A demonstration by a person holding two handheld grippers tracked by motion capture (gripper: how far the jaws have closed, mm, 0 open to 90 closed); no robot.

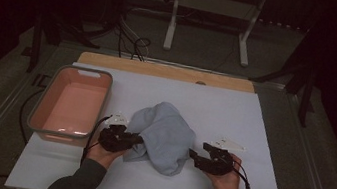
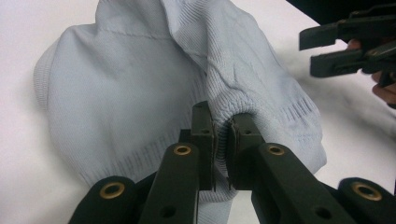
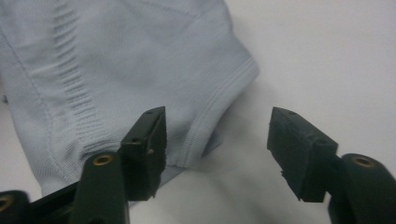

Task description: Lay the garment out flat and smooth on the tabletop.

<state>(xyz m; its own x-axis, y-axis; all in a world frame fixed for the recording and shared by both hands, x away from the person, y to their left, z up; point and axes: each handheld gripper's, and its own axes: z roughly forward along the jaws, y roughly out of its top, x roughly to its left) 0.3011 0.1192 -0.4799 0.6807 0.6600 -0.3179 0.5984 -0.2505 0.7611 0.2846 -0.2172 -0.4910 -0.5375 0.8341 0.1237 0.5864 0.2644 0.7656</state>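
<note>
left gripper (image 2: pixel 222 140) jaws pinch the sweater (image 2: pixel 154 84) hem

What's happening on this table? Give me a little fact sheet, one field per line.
Garment: pale blue knit, crumpled at the middle of the white sheet
Left tool: shut on a ribbed fold of the knit
Right tool: jaws open, nothing between the pads; one jaw over the knit's hem, the other over bare sheet
Bin: pink tub with grey rim, left of the knit, looks empty
Hands: one holds each tool, either side of the knit
Likely next: the right tool may close on the hem
</note>
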